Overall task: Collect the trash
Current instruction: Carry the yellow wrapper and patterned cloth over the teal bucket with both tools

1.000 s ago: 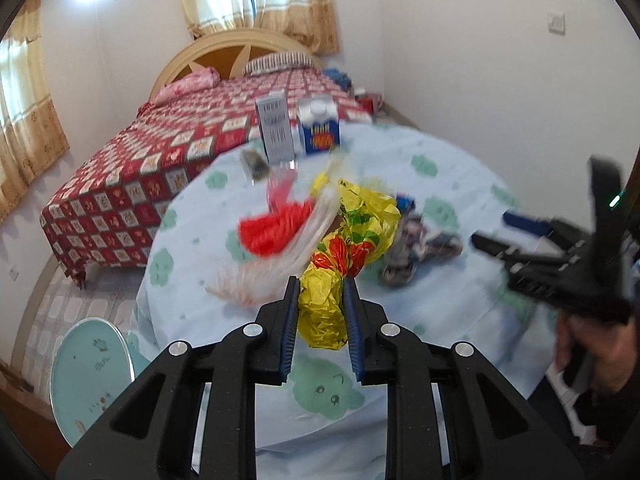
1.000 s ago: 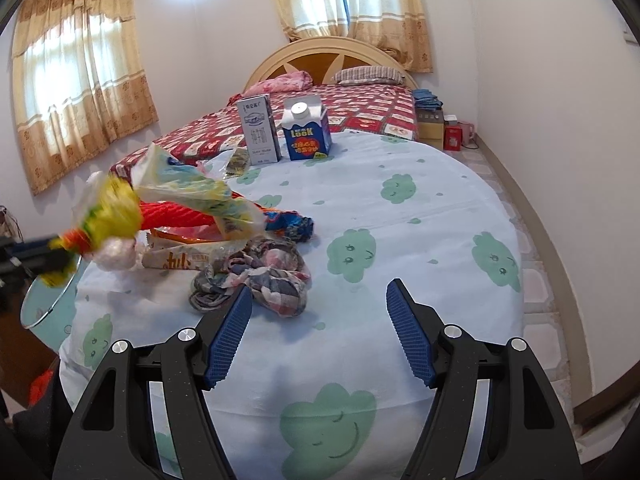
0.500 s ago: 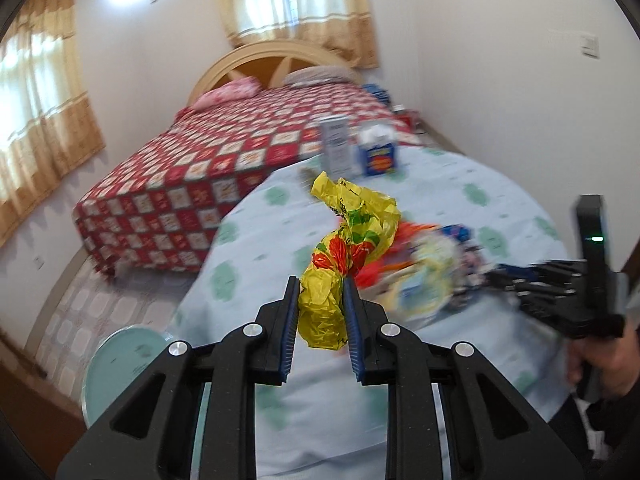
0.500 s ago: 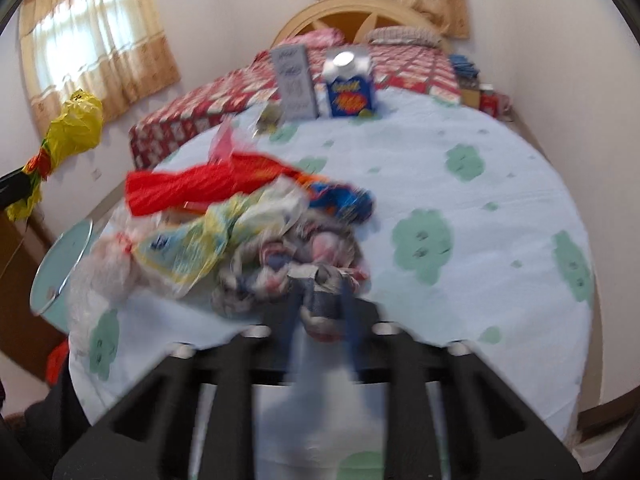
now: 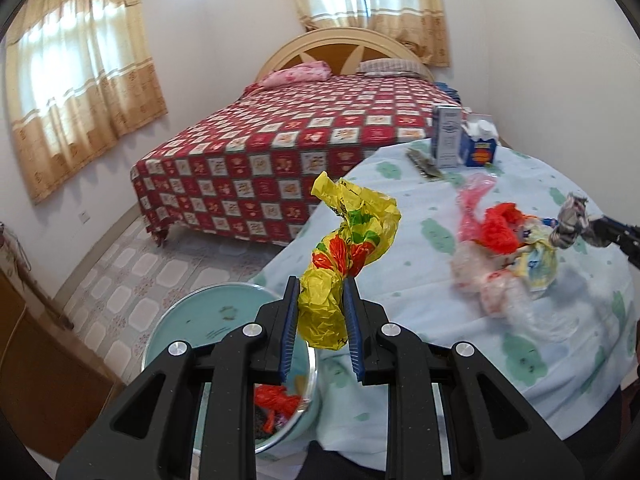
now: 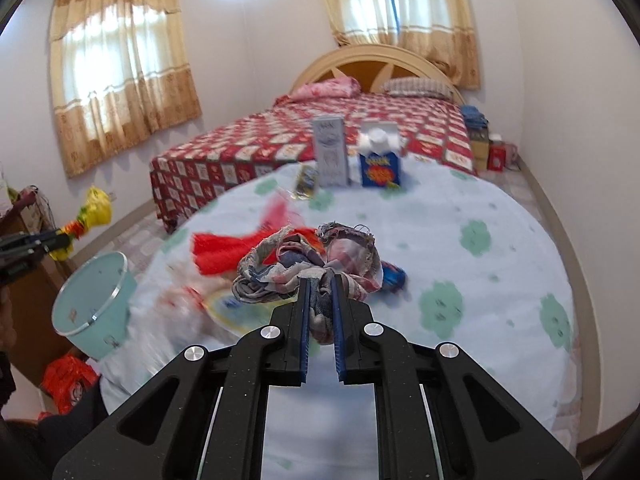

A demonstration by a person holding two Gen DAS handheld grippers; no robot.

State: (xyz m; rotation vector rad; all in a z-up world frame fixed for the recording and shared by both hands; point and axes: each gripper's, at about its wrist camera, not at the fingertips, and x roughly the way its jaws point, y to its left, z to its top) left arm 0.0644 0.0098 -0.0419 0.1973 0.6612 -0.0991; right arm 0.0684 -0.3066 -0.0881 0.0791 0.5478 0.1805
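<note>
While yellow bag (image 5: 322, 312) overhangs bin rim (image 5: 188, 300), table edge (image 5: 280, 264) lies beside.

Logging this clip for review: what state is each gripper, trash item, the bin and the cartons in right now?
left gripper: shut on yellow bag
yellow bag: crumpled, held above bin's rim
right gripper: closing on rag, pads gripping it
rag: bunched, partly lifted
red bag: crumpled on the table
bin: open, trash inside
two cartons: upright
</note>
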